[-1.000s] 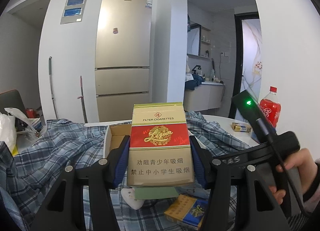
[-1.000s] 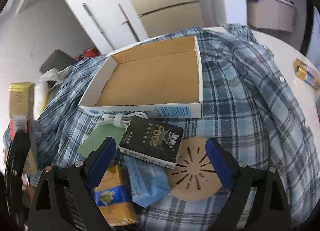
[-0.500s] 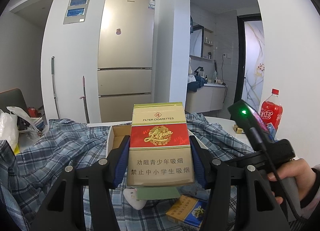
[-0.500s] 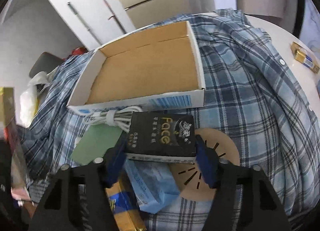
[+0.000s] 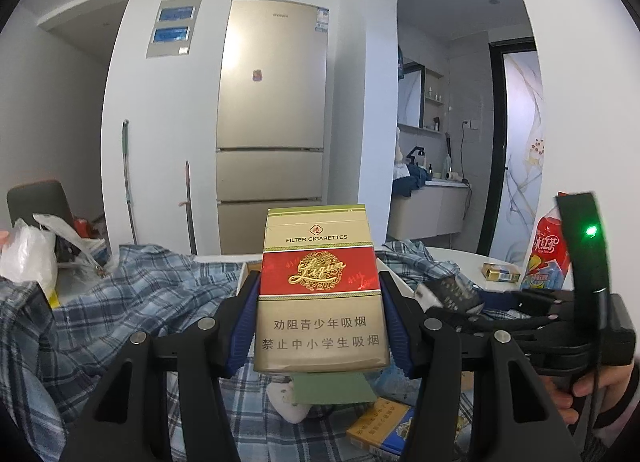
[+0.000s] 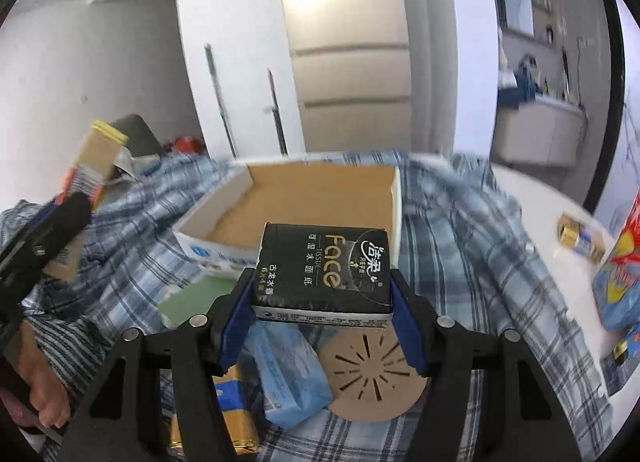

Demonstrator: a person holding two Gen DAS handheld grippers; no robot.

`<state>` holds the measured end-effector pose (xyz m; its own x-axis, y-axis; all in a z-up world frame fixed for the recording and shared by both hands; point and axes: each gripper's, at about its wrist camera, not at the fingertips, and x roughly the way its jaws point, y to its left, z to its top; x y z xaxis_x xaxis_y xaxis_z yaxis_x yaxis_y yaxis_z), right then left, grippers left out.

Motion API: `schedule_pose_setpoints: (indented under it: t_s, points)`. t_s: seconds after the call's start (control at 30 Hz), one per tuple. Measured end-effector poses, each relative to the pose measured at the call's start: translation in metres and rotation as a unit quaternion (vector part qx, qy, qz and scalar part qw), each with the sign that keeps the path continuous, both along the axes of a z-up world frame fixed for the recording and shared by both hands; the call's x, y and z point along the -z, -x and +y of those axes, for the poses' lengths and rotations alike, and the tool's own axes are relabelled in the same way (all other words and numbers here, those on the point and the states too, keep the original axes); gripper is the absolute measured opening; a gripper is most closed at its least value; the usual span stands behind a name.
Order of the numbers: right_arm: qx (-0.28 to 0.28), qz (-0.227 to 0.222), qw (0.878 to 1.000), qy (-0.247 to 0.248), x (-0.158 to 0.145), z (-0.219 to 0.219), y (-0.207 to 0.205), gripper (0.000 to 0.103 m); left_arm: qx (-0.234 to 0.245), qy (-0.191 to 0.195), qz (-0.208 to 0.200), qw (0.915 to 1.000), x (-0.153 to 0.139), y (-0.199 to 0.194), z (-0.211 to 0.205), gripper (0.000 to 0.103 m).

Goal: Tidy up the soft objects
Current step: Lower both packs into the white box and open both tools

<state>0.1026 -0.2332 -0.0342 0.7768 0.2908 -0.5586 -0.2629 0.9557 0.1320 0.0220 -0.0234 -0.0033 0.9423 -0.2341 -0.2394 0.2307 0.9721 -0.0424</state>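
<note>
"FILTER CIGARETTES" and a gold script brand, above the Chinese lines 劝阻青少年吸烟 and 禁止中小学生吸烟, are printed on the gold-and-red cigarette pack at frame centre. "Face", "TISSUE" and 洁柔 are read on the black tissue pack, lower centre.

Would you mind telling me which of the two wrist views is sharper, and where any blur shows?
Left wrist view: sharp, the cigarette pack print readable. Right wrist view: background and plaid shirt smeared by motion, while the held tissue pack stays fairly crisp.
</note>
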Motion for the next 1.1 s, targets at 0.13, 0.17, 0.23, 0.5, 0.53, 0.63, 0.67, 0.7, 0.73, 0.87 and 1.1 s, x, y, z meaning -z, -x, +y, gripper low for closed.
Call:
schedule_pose_setpoints:
  t_s: [0.13, 0.17, 0.23, 0.5, 0.53, 0.63, 0.67, 0.7, 0.73, 0.87, 1.1]
  points:
    - [0.005, -0.061, 0.998, -0.004, -0.015, 0.001, 0.015, 0.062, -0.005, -0.006, -0.019, 0.9998, -0.009, 0.013, -0.002, 0.058]
    - [0.008, -0.074, 0.997, -0.005, -0.019, 0.0, 0.019, 0.062, -0.008, -0.008, -0.03, 0.9995, -0.013, 0.018, -0.003, 0.058]
    - [0.025, -0.09, 0.996, -0.003, -0.027, 0.0, 0.025, 0.062, -0.016, -0.016, -0.048, 0.9986, -0.023, 0.026, -0.005, 0.058]
    - [0.029, -0.151, 0.988, 0.016, -0.078, 0.004, 0.024, 0.062, -0.024, -0.019, -0.071, 0.997, -0.07, 0.003, -0.009, 0.058]
    - [0.032, -0.156, 0.987, 0.014, -0.086, 0.005, 0.018, 0.062, -0.026, -0.019, -0.077, 0.9966, -0.075, -0.002, -0.009, 0.058]
    - [0.041, -0.163, 0.986, -0.008, -0.102, 0.004, -0.001, 0.062, -0.008, 0.005, -0.075, 0.9971, -0.092, -0.029, -0.009, 0.058]
    - [0.047, -0.167, 0.985, -0.012, -0.107, 0.004, -0.008, 0.062, -0.005, 0.015, -0.073, 0.9972, -0.094, -0.038, -0.008, 0.058]
    - [0.052, -0.17, 0.984, -0.013, -0.109, 0.005, -0.013, 0.062, -0.008, 0.019, -0.071, 0.9973, -0.095, -0.047, -0.007, 0.058]
    - [0.057, -0.173, 0.983, -0.011, -0.111, 0.006, -0.022, 0.062, -0.007, 0.021, -0.068, 0.9974, -0.094, -0.058, -0.008, 0.058]
    - [0.071, -0.129, 0.989, 0.005, -0.101, 0.012, -0.059, 0.062, -0.026, -0.003, -0.06, 0.9979, -0.078, -0.082, -0.013, 0.058]
    - [0.05, -0.072, 0.996, 0.005, -0.045, 0.016, -0.087, 0.062, -0.024, -0.004, 0.041, 0.9989, -0.031, -0.124, -0.01, 0.058]
